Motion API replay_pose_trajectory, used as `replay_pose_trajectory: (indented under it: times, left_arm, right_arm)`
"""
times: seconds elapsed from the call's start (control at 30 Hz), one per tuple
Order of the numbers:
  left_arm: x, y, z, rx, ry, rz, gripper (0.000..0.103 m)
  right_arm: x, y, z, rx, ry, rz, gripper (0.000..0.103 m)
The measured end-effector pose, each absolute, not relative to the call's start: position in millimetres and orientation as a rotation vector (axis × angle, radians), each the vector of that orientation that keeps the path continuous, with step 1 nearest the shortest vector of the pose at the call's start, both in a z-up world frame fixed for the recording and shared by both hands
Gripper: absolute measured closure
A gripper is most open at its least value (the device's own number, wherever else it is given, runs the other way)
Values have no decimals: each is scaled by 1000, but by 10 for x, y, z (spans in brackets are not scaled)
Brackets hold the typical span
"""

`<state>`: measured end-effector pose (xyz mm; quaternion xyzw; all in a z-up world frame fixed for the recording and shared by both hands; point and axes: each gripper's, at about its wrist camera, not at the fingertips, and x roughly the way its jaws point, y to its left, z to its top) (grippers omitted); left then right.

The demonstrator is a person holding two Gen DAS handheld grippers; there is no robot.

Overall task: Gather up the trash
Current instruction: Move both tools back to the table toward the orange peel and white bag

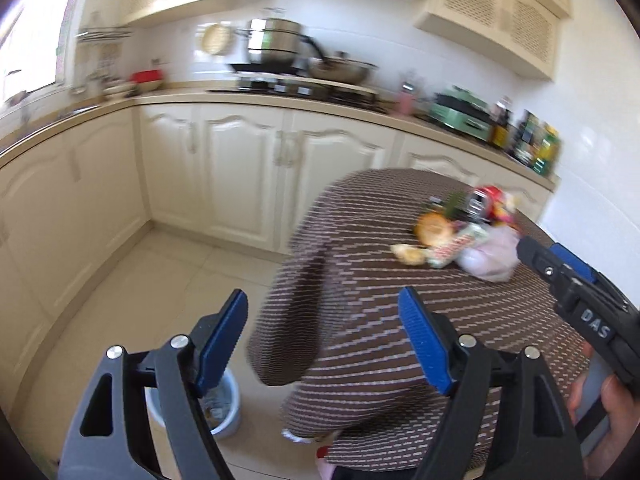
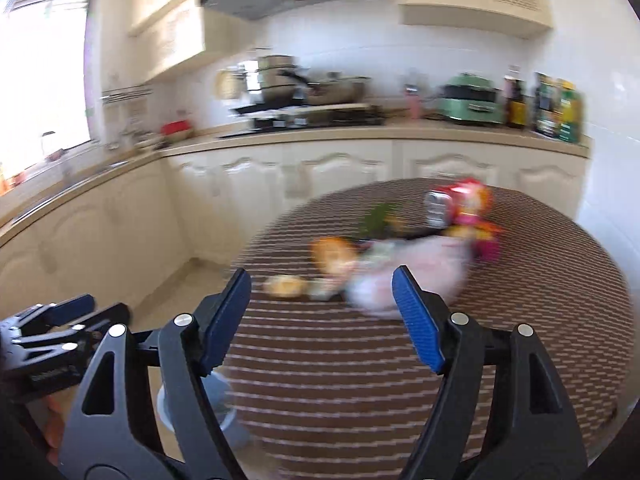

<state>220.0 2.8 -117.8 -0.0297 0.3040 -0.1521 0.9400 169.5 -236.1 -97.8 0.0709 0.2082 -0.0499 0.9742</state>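
Observation:
A pile of trash lies on the round table with a brown striped cloth [image 1: 400, 320]: orange peel [image 1: 434, 229], a smaller peel piece [image 1: 408, 253], a crumpled pale plastic bag [image 1: 490, 256], a crushed red can [image 1: 482, 199] and colourful wrappers. The same pile shows blurred in the right wrist view, with the peel [image 2: 334, 256] and the bag [image 2: 404, 276]. My left gripper [image 1: 324, 300] is open and empty, above the table's left edge. My right gripper [image 2: 322, 280] is open and empty, just short of the pile; it also shows in the left wrist view [image 1: 576, 280].
A pale blue waste bin [image 1: 224, 404] with trash inside stands on the tiled floor left of the table. Cream cabinets and a counter [image 1: 256, 100] with pots, a stove and bottles run along the back wall.

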Motion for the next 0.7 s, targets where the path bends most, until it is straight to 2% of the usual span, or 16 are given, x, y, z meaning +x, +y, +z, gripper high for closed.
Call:
replay_pose_trajectory:
  times: [0.27, 0.57, 0.6, 0.63, 0.7]
  left_arm:
    - [2573, -784, -1297, 27, 699, -394, 27]
    - [3089, -1109, -1564, 67, 811, -358, 27]
    - [3145, -1150, -1583, 81, 819, -349, 29]
    - [3174, -1166, -1599, 87, 827, -350, 39]
    - [3251, -1224, -1638, 90, 852, -361, 54]
  right_arm:
    - [1771, -2952, -1179, 210, 490, -187, 30]
    - [2156, -3313, -1329, 327, 610, -195, 26]
    - [2202, -3329, -1353, 346, 633, -177, 26]
    - [2246, -3338, -1377, 362, 656, -162, 26]
    - [2340, -3369, -1414, 380, 705, -171, 26]
